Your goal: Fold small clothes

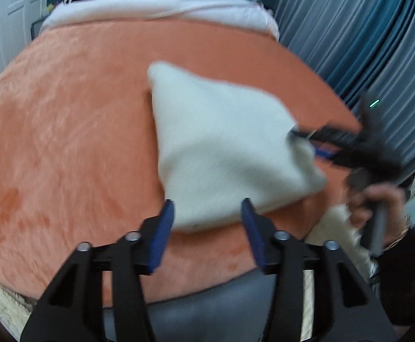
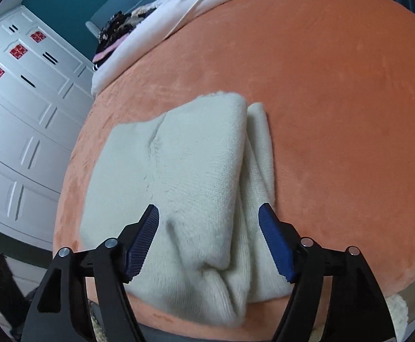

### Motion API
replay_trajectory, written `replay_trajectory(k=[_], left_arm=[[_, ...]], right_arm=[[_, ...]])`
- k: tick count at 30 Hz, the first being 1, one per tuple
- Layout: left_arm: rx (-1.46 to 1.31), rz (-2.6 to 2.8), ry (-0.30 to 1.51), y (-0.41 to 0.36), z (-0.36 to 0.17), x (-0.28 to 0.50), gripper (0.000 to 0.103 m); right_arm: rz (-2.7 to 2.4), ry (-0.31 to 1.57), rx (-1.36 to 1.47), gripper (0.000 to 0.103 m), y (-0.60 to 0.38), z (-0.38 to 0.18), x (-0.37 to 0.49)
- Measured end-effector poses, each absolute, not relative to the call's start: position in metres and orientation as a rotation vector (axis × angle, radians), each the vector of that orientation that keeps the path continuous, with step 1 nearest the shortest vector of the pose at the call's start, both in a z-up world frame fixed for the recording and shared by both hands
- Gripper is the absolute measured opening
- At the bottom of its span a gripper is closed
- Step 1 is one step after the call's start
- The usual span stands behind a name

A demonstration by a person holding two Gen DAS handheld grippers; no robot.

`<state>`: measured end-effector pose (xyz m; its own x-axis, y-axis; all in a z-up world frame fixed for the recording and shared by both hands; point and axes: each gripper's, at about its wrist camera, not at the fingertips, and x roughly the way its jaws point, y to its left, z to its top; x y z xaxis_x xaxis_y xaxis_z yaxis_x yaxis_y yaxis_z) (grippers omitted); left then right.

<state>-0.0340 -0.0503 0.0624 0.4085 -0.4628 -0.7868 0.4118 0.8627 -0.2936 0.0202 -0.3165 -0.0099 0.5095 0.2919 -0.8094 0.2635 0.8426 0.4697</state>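
A cream knit garment (image 1: 224, 145) lies folded on the orange blanket (image 1: 73, 131). In the left wrist view my left gripper (image 1: 207, 208) is open, its blue pads on either side of the garment's near edge, just above it. My right gripper (image 1: 298, 135) shows blurred at the garment's right edge, held by a hand (image 1: 378, 202). In the right wrist view the garment (image 2: 184, 171) fills the middle, one fold lying over another, with bunched folds at its near end. My right gripper (image 2: 209, 213) is open, its pads astride those folds.
The orange blanket (image 2: 335, 99) covers a bed. A white sheet (image 1: 156, 5) and a dark clothes pile (image 2: 116, 28) lie at the far end. Blue-grey curtains (image 1: 350, 34) hang on the right. White cabinets (image 2: 22, 114) stand on the left. A fluffy white rug (image 1: 341, 236) lies below the bed's edge.
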Motion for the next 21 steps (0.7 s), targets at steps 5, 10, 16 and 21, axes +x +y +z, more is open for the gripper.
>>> replay_trajectory(k=[5, 10, 16, 21], left_arm=[[-0.190, -0.558, 0.970, -0.061, 0.086, 0.004, 0.049], [-0.121, -0.450, 1.117, -0.088, 0.033, 0.042, 0.038], [0.025, -0.426, 1.064, -0.103, 0.025, 0.032, 0.040], [-0.043, -0.432, 1.087, -0.089, 0.020, 0.036, 0.045]], right_arm=[[0.070, 0.895, 0.565, 0.017, -0.322, 0.036, 0.011], [-0.056, 1.048, 0.498, 0.017, -0.339, -0.016, 0.016], [-0.088, 0.976, 0.594, 0.019, -0.357, 0.016, 0.000], [-0.009, 0.894, 0.524, 0.023, -0.325, 0.062, -0.018]])
